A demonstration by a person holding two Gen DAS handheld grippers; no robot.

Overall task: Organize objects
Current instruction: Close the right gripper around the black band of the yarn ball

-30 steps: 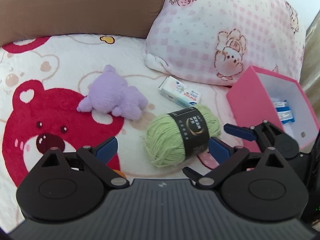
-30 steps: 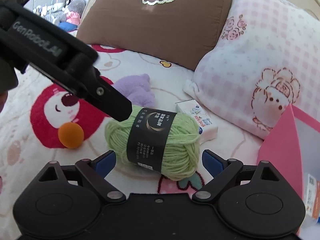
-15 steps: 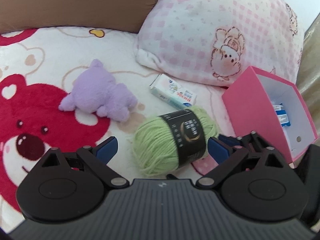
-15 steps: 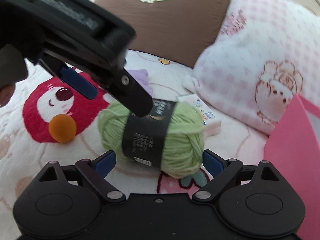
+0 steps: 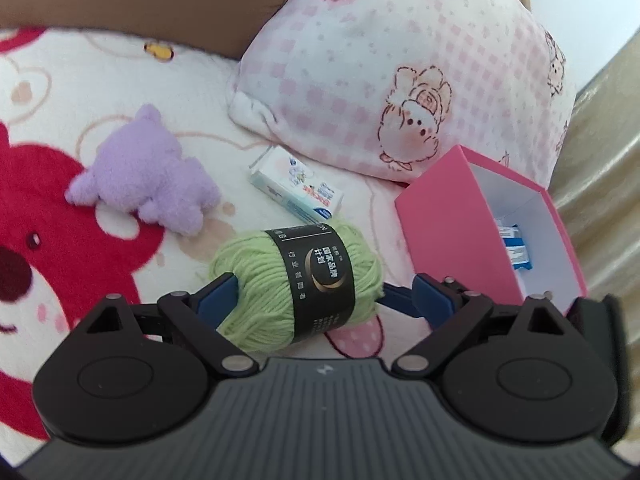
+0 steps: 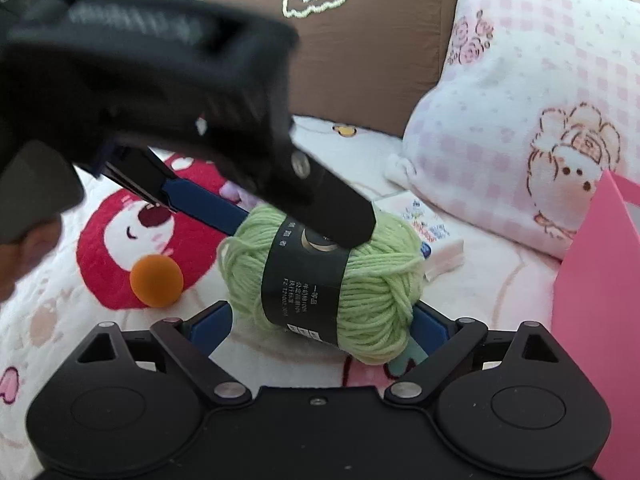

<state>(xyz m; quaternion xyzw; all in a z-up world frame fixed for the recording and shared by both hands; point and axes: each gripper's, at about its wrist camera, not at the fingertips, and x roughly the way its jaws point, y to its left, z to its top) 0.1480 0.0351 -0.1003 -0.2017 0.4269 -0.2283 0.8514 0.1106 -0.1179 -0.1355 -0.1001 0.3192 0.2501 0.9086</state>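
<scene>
- The cream plush blanket printed with red bears (image 5: 120,92) fills the bed under me; a brown cushion with a white cloud patch (image 6: 360,40) stands at its head.
- The pink-checked pillow with a bunny print (image 5: 400,80) leans beside the brown cushion.
- The open pink cardboard box with white inside (image 5: 440,216) sits to my right, with a small blue-and-white packet (image 5: 516,248) in it.
- My left gripper (image 5: 320,300) is spread wide around the green yarn skein with a black paper band (image 5: 296,284); one blue pad touches its left end, the other stands clear.
- My right gripper (image 6: 320,320) is wide too, with the skein lying on the blanket between its fingers.
- The purple plush toy (image 5: 148,172) lies left of the skein.
- The small white printed carton (image 5: 296,188) lies just behind the skein.
- The orange ball (image 6: 156,280) rests on a red bear face.
</scene>
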